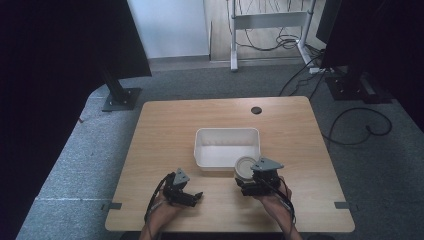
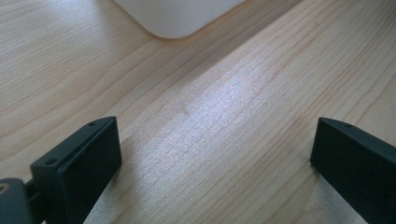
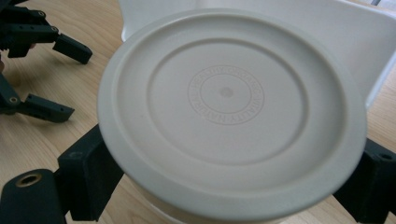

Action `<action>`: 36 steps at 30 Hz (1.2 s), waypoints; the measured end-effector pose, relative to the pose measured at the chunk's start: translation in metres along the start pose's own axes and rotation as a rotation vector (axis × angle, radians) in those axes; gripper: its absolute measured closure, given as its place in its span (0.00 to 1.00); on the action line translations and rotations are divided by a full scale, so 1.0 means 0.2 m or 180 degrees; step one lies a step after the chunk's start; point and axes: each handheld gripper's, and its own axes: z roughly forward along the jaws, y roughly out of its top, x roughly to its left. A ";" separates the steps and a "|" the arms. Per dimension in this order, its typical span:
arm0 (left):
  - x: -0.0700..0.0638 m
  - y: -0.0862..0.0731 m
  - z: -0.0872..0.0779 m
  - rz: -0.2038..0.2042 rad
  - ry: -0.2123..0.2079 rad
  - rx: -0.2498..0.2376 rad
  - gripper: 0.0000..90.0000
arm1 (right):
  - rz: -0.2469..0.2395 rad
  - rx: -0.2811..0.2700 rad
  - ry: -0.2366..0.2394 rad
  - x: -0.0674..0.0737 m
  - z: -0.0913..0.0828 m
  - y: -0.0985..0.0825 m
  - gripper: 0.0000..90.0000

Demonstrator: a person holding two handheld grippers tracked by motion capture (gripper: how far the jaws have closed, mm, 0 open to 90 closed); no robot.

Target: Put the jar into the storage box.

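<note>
Wooden table point(image 1: 165, 125); right gripper point(image 3: 224, 186) jaws clamp tub point(image 3: 231, 116); left gripper point(image 2: 215, 163) jaws apart.

Round container point(image 1: 245, 168) just before bin point(image 1: 227, 147), right of left tool point(image 1: 196, 197).

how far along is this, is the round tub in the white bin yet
Not yet. The round tub is gripped between the right hand-held gripper's jaws, beside the white bin's near right corner. The bin looks empty. The left hand-held gripper is open over bare table. Probably left: placing the tub inside.
</note>
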 end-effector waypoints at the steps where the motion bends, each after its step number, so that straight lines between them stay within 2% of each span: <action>1: 0.00 0.00 0.00 0.0000 0.0001 0.0000 0.02 | -0.0011 0.0001 -0.0007 0.00 0.01 0.01 0.11; 18: 0.00 0.00 0.00 -0.0003 0.0001 -0.0002 0.02 | -0.0061 -0.0032 -0.0021 0.01 0.10 0.14 0.11; 36: 0.00 0.00 0.00 -0.0001 0.0002 -0.0001 0.02 | -0.0072 -0.0064 -0.0048 0.02 0.21 0.22 0.11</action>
